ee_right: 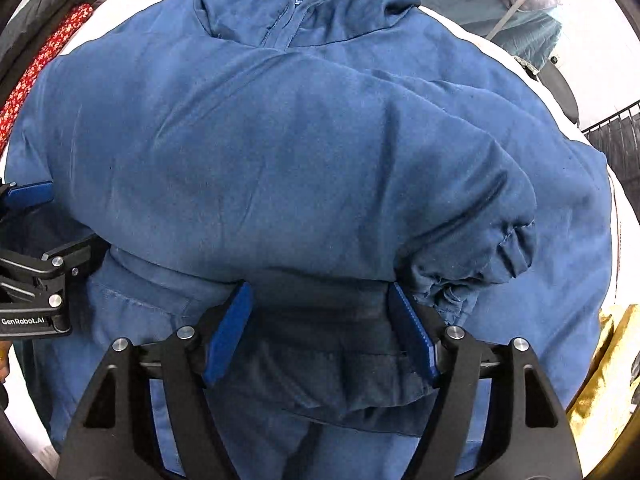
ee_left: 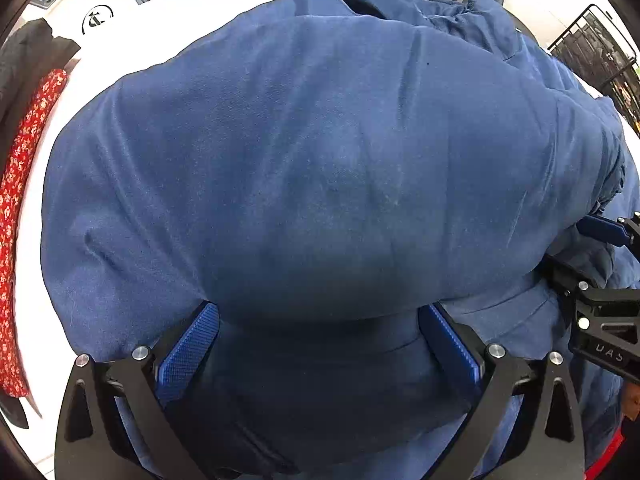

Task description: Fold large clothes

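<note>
White desk under everything. Blue zip-up jacket spread across desk, collar at far edge, sleeve folded across body, elastic cuff near right tool. Red floral garment plus dark clothes along left edge; grey-green cloth beyond collar; wire basket far right. Left tool pointing down, jaws spread, jacket fabric bulging between them, no pinch visible. Right tool alike, jaws apart over near hem.
</note>
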